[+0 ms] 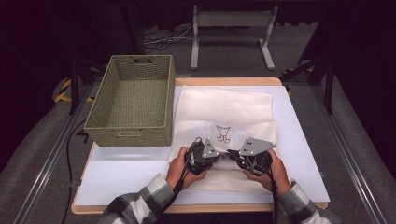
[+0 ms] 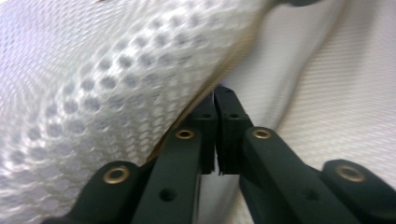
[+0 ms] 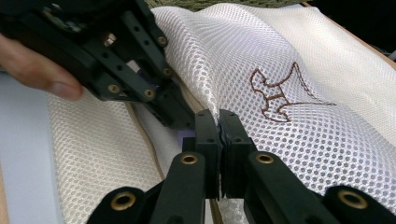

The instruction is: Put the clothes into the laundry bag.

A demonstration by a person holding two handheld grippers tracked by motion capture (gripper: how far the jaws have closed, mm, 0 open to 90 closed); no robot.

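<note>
A white mesh cloth (image 1: 224, 105) with a brown stitched figure (image 1: 223, 133) lies spread on the table, its front part folded over. Both grippers meet at the raised fold near the front middle. My left gripper (image 1: 223, 154) is shut, its tips pinching the fold's edge (image 2: 215, 100) while the mesh (image 2: 107, 79) bulges to the left. My right gripper (image 3: 218, 122) is shut on the same edge, right beside the left gripper (image 3: 180, 119). The stitched figure (image 3: 280, 93) sits just right of the jaws on the lifted mesh (image 3: 243, 51).
A woven green basket (image 1: 130, 135) stands empty at the table's left, touching the cloth's side. The white table board (image 1: 126, 177) shows bare in front of the basket. A metal stand (image 1: 231, 21) is on the floor beyond the far edge.
</note>
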